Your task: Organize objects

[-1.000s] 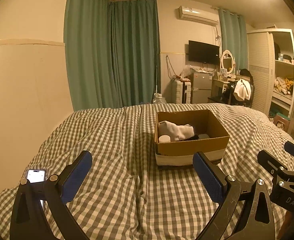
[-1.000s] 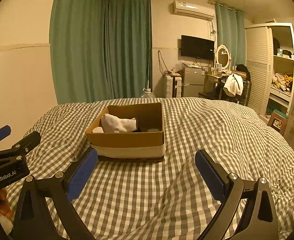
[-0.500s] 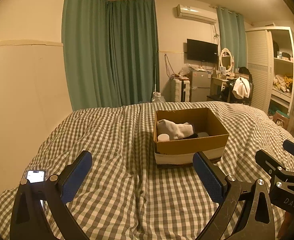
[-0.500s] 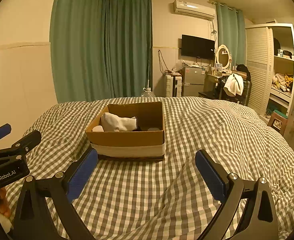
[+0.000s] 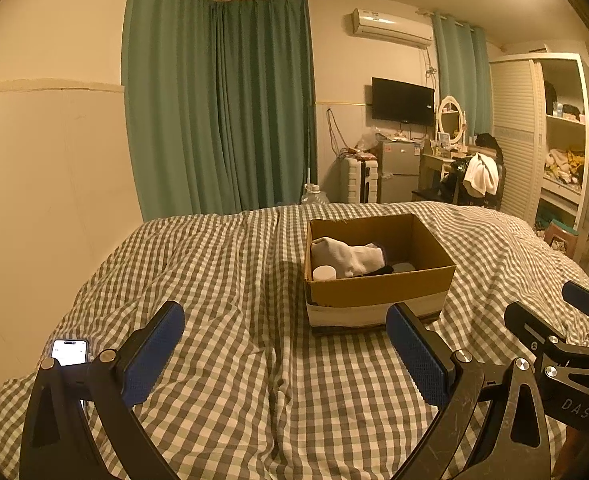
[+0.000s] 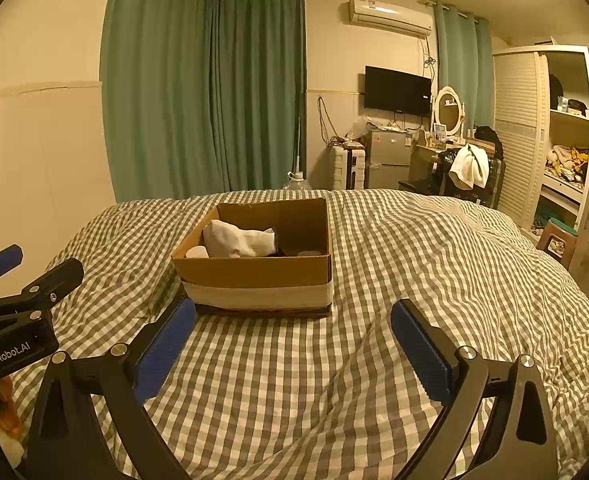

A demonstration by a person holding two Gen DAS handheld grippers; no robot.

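The cardboard box hides most of its contents behind its near wall: only the top of a white round lid shows, and a dark item under the white sock cannot be identified. At 8 o'clock in the left wrist view, the phone is partly covered by the left gripper frame, its screen too small to read. The wardrobe shelves at 3 o'clock hold clutter too small to tell.

Both wrist cameras look low across the checked bed toward the far wall, side by side. They share the cardboard box, right of centre in the left view, left of centre in the right view.
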